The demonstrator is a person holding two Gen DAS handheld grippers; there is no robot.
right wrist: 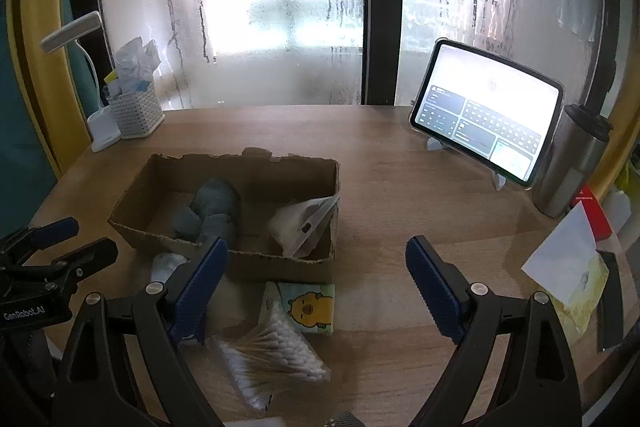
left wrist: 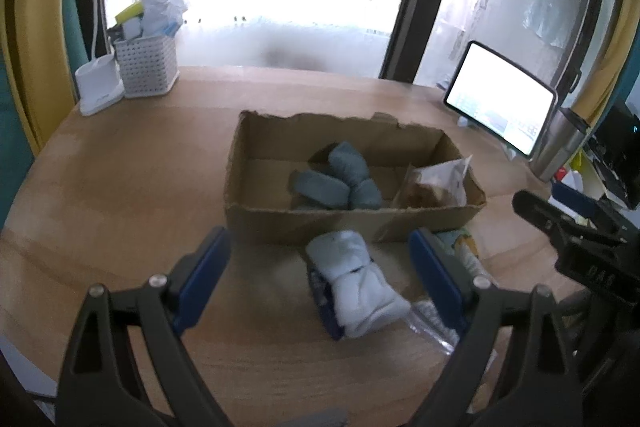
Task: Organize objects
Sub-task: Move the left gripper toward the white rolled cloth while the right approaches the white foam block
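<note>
1. Left gripper [left wrist: 320, 263] jaws stand released; the rolled white fabric sock bundle [left wrist: 356, 283] lies between them, untouched, before the open brown cardboard box [left wrist: 256, 215].
2. Right gripper [right wrist: 316, 283] jaws stand released above the clear bag of cotton swabs [right wrist: 276, 351].

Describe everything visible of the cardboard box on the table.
The cardboard box is a shallow, open-topped brown tray with ragged, torn upper edges. It sits flat on the wooden table. Inside lie rolled grey-blue socks near the middle and a pale paper packet leaning in one end. A white sock bundle lies on the table just outside its near wall; whether they touch is unclear.
</note>
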